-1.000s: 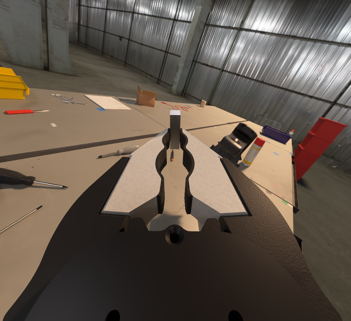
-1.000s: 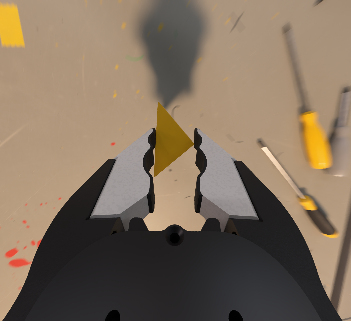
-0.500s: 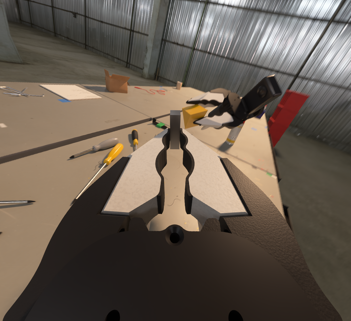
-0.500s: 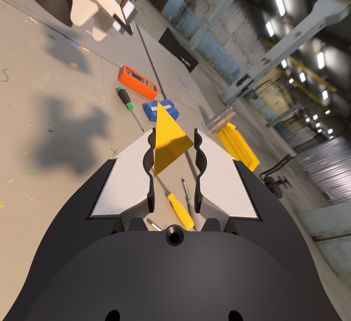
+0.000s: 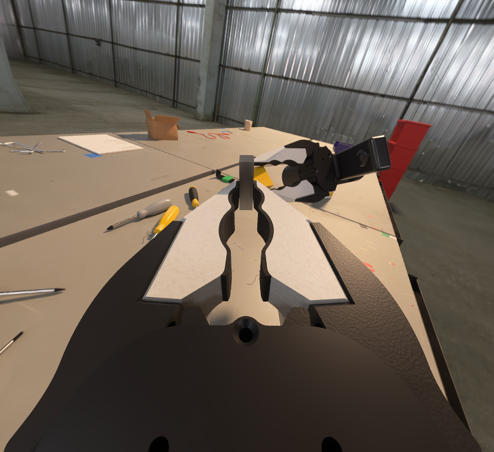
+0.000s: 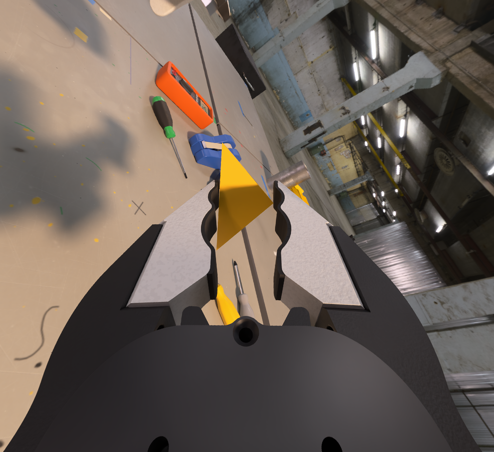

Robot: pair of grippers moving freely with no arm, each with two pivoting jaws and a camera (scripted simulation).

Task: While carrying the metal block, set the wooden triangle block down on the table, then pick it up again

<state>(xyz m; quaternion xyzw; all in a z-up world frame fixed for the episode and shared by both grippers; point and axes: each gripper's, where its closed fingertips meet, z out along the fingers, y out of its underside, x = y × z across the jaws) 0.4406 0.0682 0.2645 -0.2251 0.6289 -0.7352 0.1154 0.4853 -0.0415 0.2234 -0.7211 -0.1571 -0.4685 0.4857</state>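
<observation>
Right wrist view: wooden triangle block (image 6: 238,203) clamped in right hand-held gripper (image 6: 244,193), above table (image 6: 66,171); orange meter (image 6: 184,95) at 11 o'clock, writing unreadable. Left hand-held gripper (image 5: 246,190) grips metal block (image 5: 246,182), right one at 2 o'clock.

Left wrist view: low above the table (image 5: 66,198), facing corrugated wall, level. Right wrist view: rolled sideways, close above table (image 6: 66,171), facing along it. Shared: yellow-handled screwdriver (image 5: 166,219) (image 6: 226,308), grey-handled one beside it.
</observation>
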